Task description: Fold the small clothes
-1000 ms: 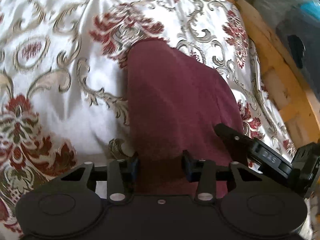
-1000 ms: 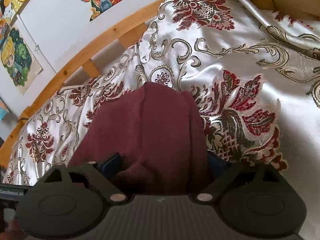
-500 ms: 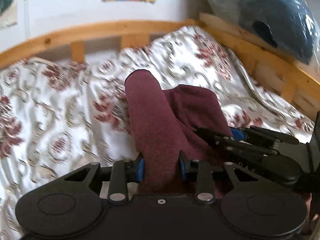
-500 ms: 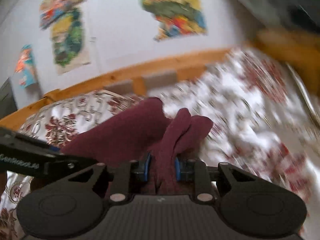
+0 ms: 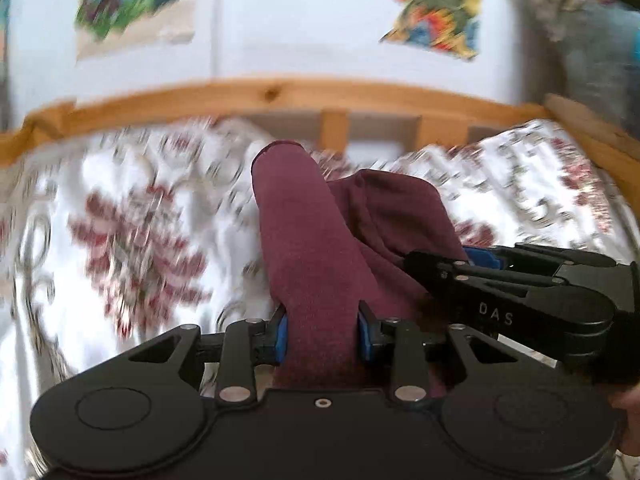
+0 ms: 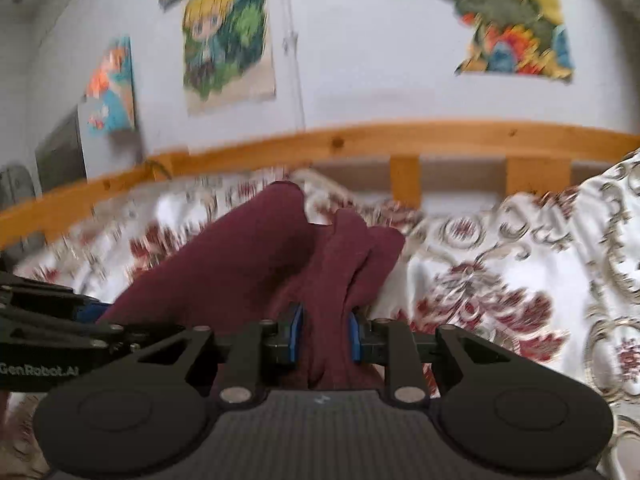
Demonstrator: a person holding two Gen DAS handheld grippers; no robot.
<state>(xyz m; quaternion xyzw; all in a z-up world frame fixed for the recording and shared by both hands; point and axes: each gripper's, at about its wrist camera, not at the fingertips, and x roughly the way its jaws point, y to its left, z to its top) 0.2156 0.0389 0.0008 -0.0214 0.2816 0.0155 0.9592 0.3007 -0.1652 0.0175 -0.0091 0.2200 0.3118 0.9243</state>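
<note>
Maroon garment (image 5: 312, 248) centre frame; white bedspread (image 5: 132, 236) with red-and-gold floral pattern; orange wooden rail (image 5: 280, 96) above; multicoloured posters (image 6: 228, 36) on white wall (image 6: 360, 48); black grippers with blue pads (image 5: 282, 334).

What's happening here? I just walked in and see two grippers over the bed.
A person is folding a small maroon garment using a handheld gripper in each hand. The left gripper and the right gripper are both shut on the maroon garment, holding it lifted above the floral bedspread. The views are blurred by motion, and the fold is not finished.
</note>
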